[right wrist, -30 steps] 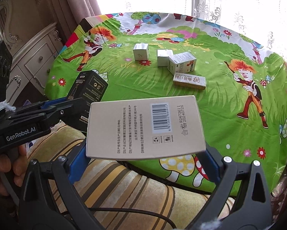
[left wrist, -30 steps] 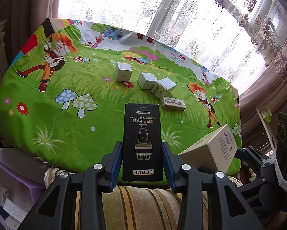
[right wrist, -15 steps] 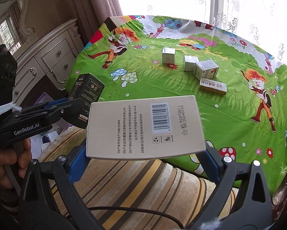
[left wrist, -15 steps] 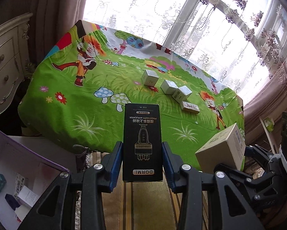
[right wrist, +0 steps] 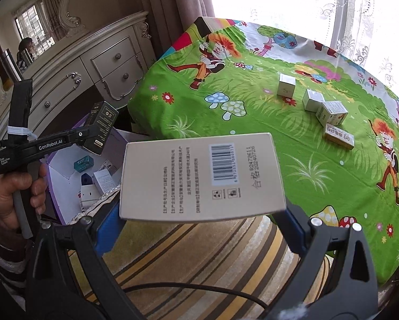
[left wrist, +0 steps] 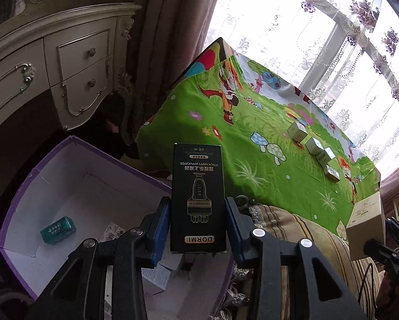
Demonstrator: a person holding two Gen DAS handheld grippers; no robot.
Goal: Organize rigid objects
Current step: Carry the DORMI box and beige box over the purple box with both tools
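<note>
We hold the black DORMI box (left wrist: 198,200) upright in the left claw (left wrist: 198,229), both blue pads pressed on its sides, above the near rim of the purple-edged carton (left wrist: 26,181). The carton stands on the floor beside the counter (left wrist: 252,160), which carries a green cartoon cloth; its white floor is mostly bare around a teal packet (left wrist: 58,229). Our right claw (right wrist: 199,229) grips the beige barcode box (right wrist: 202,178) flat across its width, over the striped cushion (right wrist: 199,253) just before the counter's edge. Four small boxes (right wrist: 316,109) sit near the counter's far side, well apart from the carton. The claw frames cut off the carton's near corner, and the papers there are hard to read. A second ago the left view faced the counter squarely with only a sliver of the carton; now the carton fills its lower left.
</note>
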